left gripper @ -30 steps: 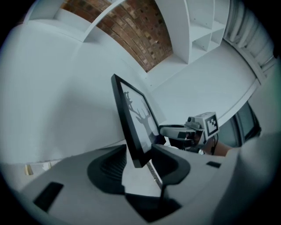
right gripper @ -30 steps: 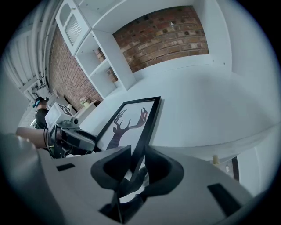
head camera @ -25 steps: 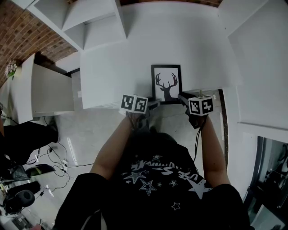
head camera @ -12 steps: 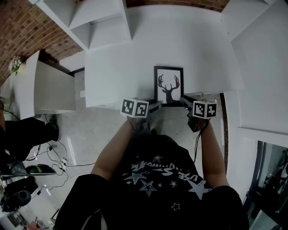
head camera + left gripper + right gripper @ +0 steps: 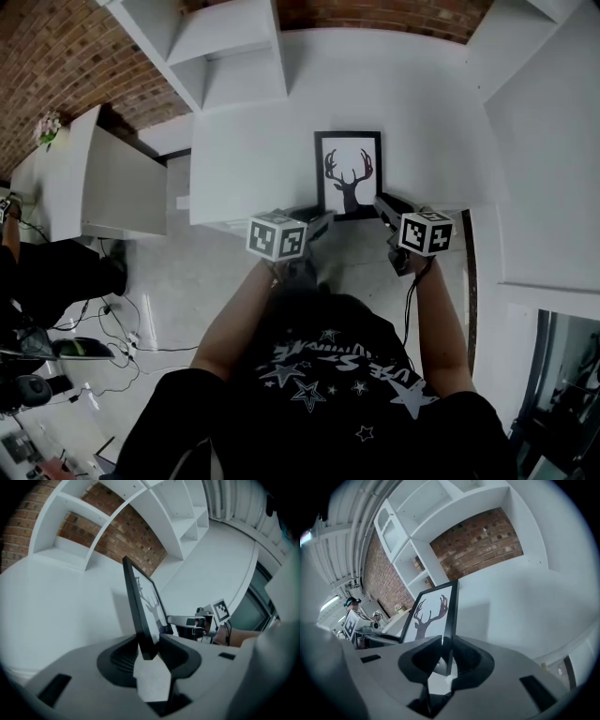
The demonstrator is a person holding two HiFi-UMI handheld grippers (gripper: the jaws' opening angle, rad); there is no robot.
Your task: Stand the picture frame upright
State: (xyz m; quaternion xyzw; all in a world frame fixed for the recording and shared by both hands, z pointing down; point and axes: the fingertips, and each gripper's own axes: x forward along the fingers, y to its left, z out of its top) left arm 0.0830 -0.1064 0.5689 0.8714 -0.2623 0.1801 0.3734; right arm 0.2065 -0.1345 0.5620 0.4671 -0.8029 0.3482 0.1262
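Over the table [image 5: 253, 159], left hand-held gripper [image 5: 325, 218] and right hand-held gripper [image 5: 380, 201], just closing, pinch one picture frame [image 5: 349, 173].

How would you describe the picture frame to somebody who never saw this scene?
Find the white desk beside the white shelves and brick wall. At its near edge is the picture frame: thin, black, holding a dark antlered deer silhouette on white, the only picture there.
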